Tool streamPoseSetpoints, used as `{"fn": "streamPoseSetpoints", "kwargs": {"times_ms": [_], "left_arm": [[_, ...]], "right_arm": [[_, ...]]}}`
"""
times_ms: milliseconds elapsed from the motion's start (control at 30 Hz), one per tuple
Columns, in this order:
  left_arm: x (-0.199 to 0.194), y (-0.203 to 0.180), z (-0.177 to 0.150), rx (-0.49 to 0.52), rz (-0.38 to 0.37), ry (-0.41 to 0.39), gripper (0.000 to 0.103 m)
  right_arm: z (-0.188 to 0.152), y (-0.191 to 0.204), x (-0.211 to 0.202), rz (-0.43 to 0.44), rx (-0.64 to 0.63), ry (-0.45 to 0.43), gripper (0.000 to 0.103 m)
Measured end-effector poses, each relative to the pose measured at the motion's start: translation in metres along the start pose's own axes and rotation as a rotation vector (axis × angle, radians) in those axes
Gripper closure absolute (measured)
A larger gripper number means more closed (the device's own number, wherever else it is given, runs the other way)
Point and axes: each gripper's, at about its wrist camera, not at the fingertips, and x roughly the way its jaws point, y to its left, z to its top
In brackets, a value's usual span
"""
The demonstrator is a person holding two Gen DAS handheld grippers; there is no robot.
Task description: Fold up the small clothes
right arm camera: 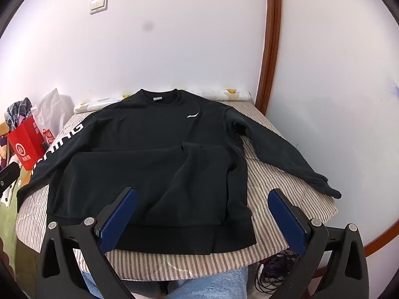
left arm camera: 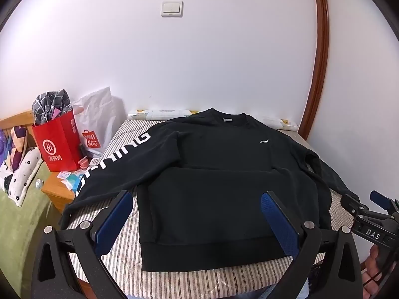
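Observation:
A black sweatshirt [left arm camera: 219,174] lies flat, front up, on a striped padded table [left arm camera: 119,256], collar toward the wall and hem toward me. Its left sleeve, with white lettering [left arm camera: 117,159], runs down to the table's left edge. The right sleeve [right arm camera: 286,154] stretches out to the right corner. A crease crosses the chest. My left gripper [left arm camera: 197,199] hovers open above the hem with nothing between its blue pads. My right gripper [right arm camera: 203,194] is open over the hem's right part [right arm camera: 189,239], also empty; it also shows at the right edge of the left wrist view [left arm camera: 361,199].
A red paper bag [left arm camera: 57,144] and a white plastic bag [left arm camera: 97,122] stand on a wooden nightstand [left arm camera: 57,194] left of the table. A bed with pillows [left arm camera: 20,174] lies further left. A wooden door frame [right arm camera: 269,49] rises at the back right. Cables [right arm camera: 274,271] lie on the floor.

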Motion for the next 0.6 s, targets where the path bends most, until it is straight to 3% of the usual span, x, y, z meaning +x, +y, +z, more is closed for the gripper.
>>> {"fn": "streamPoseSetpoints", "kwargs": {"times_ms": [400, 467, 600], "left_arm": [[-0.007, 0.011, -0.001, -0.030, -0.014, -0.029, 0.000], [-0.006, 0.013, 0.001, -0.045, -0.009, -0.015, 0.000], [-0.011, 0.018, 0.003, -0.060, -0.021, -0.028, 0.000]], "right_arm": [[0.001, 0.008, -0.010, 0.002, -0.018, -0.002, 0.000], [-0.003, 0.003, -0.008, 0.050, 0.026, 0.019, 0.000], [-0.002, 0.004, -0.012, 0.026, -0.010, -0.008, 0.000]]}}
